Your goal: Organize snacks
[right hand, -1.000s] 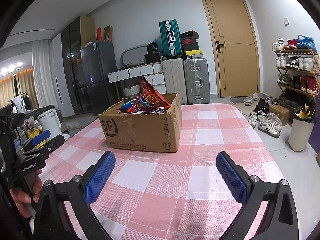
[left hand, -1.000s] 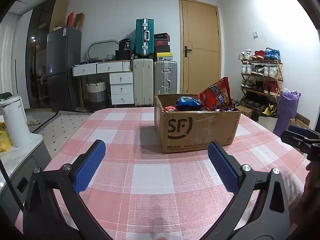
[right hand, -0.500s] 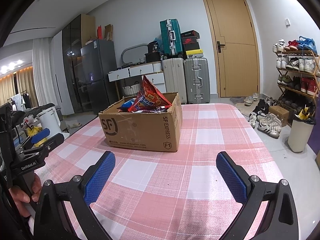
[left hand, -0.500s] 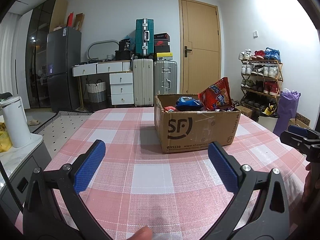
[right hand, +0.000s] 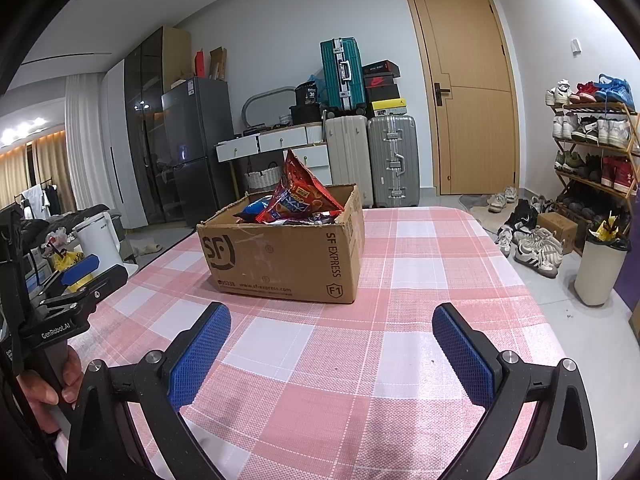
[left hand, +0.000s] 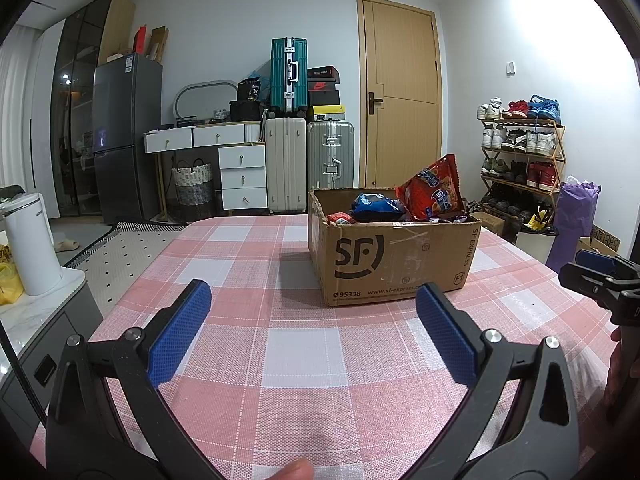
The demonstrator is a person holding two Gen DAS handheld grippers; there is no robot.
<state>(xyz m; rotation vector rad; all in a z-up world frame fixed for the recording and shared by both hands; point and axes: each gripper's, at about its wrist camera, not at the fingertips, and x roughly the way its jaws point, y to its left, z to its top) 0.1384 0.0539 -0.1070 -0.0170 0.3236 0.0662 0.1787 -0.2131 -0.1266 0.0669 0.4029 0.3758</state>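
A brown cardboard SF box stands on the pink checked tablecloth. It holds snack bags: a red bag sticks up, a blue bag lies beside it. My left gripper is open and empty, short of the box. My right gripper is open and empty, also short of the box. Each gripper shows at the edge of the other's view, the right and the left.
The table's left edge borders a white counter with a white kettle. A shoe rack, a bin and loose shoes stand right of the table. Suitcases, a desk and a fridge line the back wall.
Almost nothing has moved. A fingertip has come into the bottom edge of the left wrist view.
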